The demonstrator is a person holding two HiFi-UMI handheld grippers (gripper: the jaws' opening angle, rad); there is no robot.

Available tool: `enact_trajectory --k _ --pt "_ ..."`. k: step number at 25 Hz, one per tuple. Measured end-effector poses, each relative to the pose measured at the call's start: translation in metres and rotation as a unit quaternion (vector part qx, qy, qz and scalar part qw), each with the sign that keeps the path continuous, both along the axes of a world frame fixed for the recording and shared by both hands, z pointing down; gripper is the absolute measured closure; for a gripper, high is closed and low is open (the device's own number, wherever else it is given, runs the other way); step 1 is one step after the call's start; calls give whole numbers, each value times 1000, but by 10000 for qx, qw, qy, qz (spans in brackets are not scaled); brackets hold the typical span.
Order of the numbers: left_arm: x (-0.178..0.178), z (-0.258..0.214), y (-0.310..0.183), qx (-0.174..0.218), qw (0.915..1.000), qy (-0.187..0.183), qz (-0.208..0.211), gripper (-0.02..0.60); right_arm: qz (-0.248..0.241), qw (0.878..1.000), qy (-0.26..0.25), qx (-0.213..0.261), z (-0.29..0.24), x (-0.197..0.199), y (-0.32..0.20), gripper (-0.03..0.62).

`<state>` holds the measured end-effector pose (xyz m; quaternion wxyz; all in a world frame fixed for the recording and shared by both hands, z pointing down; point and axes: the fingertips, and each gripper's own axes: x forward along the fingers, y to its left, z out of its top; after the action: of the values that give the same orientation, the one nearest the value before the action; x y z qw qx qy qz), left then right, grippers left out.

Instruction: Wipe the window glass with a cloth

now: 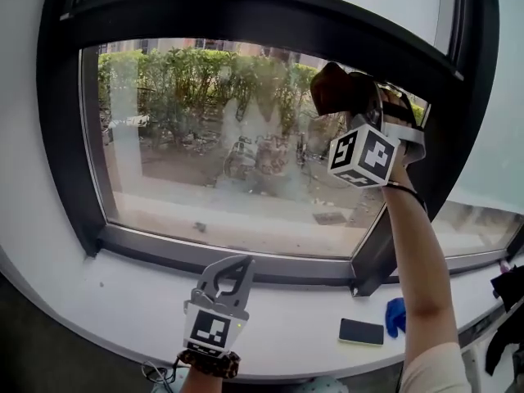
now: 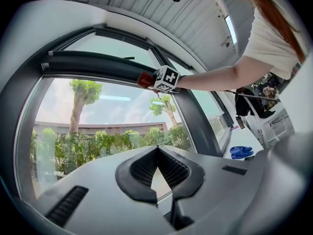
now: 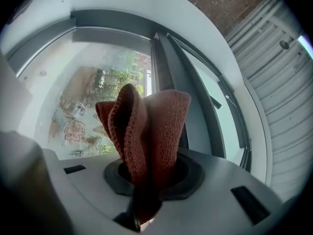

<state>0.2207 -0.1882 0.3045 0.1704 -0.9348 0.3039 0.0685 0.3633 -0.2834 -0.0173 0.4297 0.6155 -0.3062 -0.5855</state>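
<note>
Head view: right gripper (image 1: pixel 354 97) holds the rust-red cloth (image 1: pixel 336 88) up at the window glass (image 1: pixel 205 137), upper right, beside the black frame (image 1: pixel 463 97) — a sideways stroke could knock it. The white sill (image 1: pixel 106 301) carries a phone (image 1: pixel 361 332).
Left gripper view: left gripper (image 2: pixel 157 150) pinched together, empty.
Right gripper view: cloth clamped by one fold — hard pressing may pull it out.

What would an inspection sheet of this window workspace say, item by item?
Surface: white sill under the dark frame.
Job's things: window glass, with hazy patches; red-brown cloth raised at its upper right.
Clutter: phone and blue rag on the sill; dark item at the far right.
Grippers: right gripper, jaws shut on the cloth; left gripper, jaws shut, empty, low over the sill.
Cables: thin cord by the left wrist.
Surroundings: shrubs outside.
</note>
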Motion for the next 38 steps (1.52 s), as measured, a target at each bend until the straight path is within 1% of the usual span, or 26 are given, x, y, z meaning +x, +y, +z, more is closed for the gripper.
enact_trajectory --k 2,6,9,13,18,21,23,25,27,29,33,36,38 --pt "6 -6 1 151 9999 -56 -14 563 129 9999 53 16 -6 7 -3 513" --pt "9 -22 -1 422 9988 -156 -199 563 182 9997 -104 79 -14 19 -8 513" --pt "10 -30 -1 602 9975 -198 -321 563 202 9998 -7 90 -14 21 -14 513" --pt "15 -29 5 645 9975 -147 -250 563 127 9998 -28 124 -12 21 -15 513" --pt "21 -23 6 593 9982 -12 -107 563 183 9997 123 -109 -2 22 -16 517" --pt "27 -14 1 500 9987 -28 -100 563 120 9996 29 -249 14 24 -15 517" --pt "35 -8 -1 350 9994 41 -6 563 71 9994 -17 -343 26 25 -15 517" --pt "43 -4 0 274 9995 6 125 563 -16 9992 -79 -401 40 24 -16 517" --pt "48 -5 4 317 9993 -27 198 563 -37 9990 -50 -445 55 23 -16 517" --pt "49 -9 8 378 9990 21 236 563 -43 9988 -29 -489 72 21 -16 517" --pt "48 -8 9 437 9986 27 294 563 -111 9983 -150 -549 100 18 -15 517" --pt "49 -8 10 434 9985 66 325 563 -238 9967 -296 -718 126 13 -15 517" --pt "49 -10 10 429 9985 103 331 563 -208 9956 -284 -867 150 13 -14 517"
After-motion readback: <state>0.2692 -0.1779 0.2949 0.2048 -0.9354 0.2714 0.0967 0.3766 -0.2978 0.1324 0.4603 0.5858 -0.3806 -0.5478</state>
